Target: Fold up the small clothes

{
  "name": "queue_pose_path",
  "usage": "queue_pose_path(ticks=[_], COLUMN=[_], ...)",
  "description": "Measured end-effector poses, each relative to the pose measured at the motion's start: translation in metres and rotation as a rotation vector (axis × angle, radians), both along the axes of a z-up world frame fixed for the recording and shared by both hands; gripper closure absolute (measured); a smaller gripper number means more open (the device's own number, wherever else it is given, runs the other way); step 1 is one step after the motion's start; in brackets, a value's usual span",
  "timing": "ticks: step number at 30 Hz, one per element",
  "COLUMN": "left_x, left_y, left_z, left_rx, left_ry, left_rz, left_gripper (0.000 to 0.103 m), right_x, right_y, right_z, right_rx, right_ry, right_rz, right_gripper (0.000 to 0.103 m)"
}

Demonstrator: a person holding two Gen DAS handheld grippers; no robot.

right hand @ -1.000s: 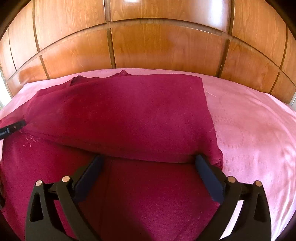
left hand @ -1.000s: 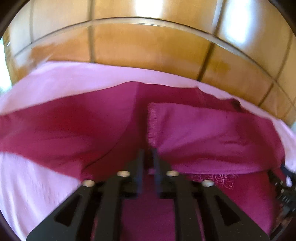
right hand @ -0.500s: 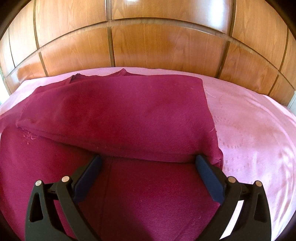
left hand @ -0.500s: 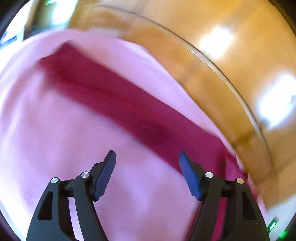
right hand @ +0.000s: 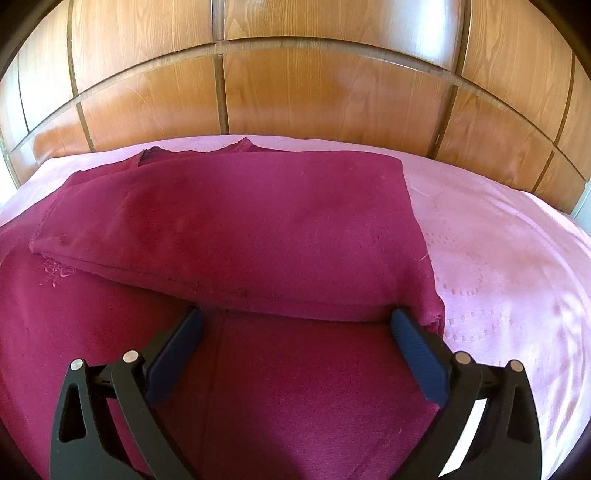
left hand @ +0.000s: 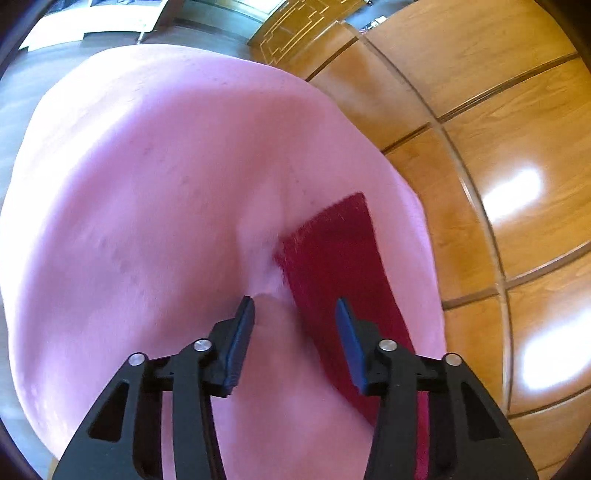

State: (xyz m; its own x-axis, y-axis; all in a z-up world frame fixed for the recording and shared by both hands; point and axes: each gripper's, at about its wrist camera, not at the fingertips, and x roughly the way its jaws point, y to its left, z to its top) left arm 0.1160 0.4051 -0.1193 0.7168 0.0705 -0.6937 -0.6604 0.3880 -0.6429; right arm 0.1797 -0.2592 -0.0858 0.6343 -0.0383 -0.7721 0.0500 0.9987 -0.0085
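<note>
A dark red garment (right hand: 258, 229) lies on the pink bedspread (right hand: 498, 266), its upper part folded down over the lower part. My right gripper (right hand: 295, 317) is open and empty, its fingers at the folded edge near the garment's right side. In the left wrist view a long red strip of the garment (left hand: 332, 266) runs along the bed beside the headboard. My left gripper (left hand: 295, 306) is open and empty, low over the bedspread (left hand: 147, 221) at the strip's left edge, with a raised pink wrinkle between its fingers.
A glossy wooden headboard (right hand: 314, 92) runs behind the bed, and shows at the right in the left wrist view (left hand: 498, 147). Floor and a white object (left hand: 92, 18) lie beyond the bed's far end.
My left gripper let go of the folded garment edge, opened, and swung left to face along the bed by the red strip. The right gripper stayed open and still.
</note>
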Motion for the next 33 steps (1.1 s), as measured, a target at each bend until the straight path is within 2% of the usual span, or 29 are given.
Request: queue_pose_path(ticks=[2, 3, 4, 5, 6, 8, 10, 14, 18, 23, 27, 30, 32, 33], left_x=[0.006, 0.011, 0.013, 0.016, 0.015, 0.019, 0.018, 0.024, 0.036, 0.053, 0.062, 0.066, 0.068, 0.068], left_y=[0.005, 0.005, 0.009, 0.009, 0.012, 0.007, -0.010, -0.070, -0.147, -0.244, -0.314, -0.361, -0.381, -0.384], left_z=[0.004, 0.006, 0.005, 0.004, 0.004, 0.015, 0.031, 0.067, 0.089, 0.090, 0.069, 0.056, 0.049, 0.048], left_rx=[0.044, 0.067, 0.073, 0.070, 0.061, 0.083, 0.115, 0.153, 0.221, 0.253, 0.244, 0.298, 0.329, 0.323], left_ry=[0.025, 0.046, 0.056, 0.057, 0.052, 0.004, -0.055, -0.165, -0.214, -0.229, -0.186, -0.143, -0.114, -0.109], left_rz=[-0.008, -0.013, -0.017, -0.026, -0.037, -0.060, -0.129, -0.312, -0.495, -0.702, -0.842, -0.934, -0.976, -0.990], left_gripper=[0.063, 0.072, 0.087, 0.094, 0.097, 0.097, 0.097, 0.097, 0.097, 0.097, 0.097, 0.097, 0.084, 0.069], right_x=[0.000, 0.000, 0.000, 0.000, 0.000, 0.000, 0.000, 0.000, 0.000, 0.001, 0.001, 0.001, 0.001, 0.001], right_y=[0.000, 0.000, 0.000, -0.001, 0.000, -0.001, -0.001, -0.001, -0.001, -0.003, -0.003, -0.004, -0.004, -0.005], right_z=[0.000, 0.000, 0.000, 0.000, 0.000, 0.000, 0.000, 0.000, 0.001, 0.002, 0.002, 0.002, 0.002, 0.002], right_rx=[0.000, -0.001, -0.001, 0.000, -0.001, 0.000, -0.002, -0.001, 0.000, 0.007, 0.012, 0.020, 0.025, 0.028], right_ry=[0.000, 0.000, -0.001, 0.000, 0.000, -0.001, -0.002, -0.003, -0.004, -0.005, -0.006, -0.008, -0.009, -0.010], right_rz=[0.000, 0.000, 0.000, 0.001, 0.001, 0.000, -0.001, -0.001, -0.001, 0.000, 0.000, 0.001, 0.001, 0.002], right_gripper=[0.002, 0.002, 0.002, 0.002, 0.002, 0.002, 0.002, 0.002, 0.002, 0.002, 0.002, 0.002, 0.002, 0.002])
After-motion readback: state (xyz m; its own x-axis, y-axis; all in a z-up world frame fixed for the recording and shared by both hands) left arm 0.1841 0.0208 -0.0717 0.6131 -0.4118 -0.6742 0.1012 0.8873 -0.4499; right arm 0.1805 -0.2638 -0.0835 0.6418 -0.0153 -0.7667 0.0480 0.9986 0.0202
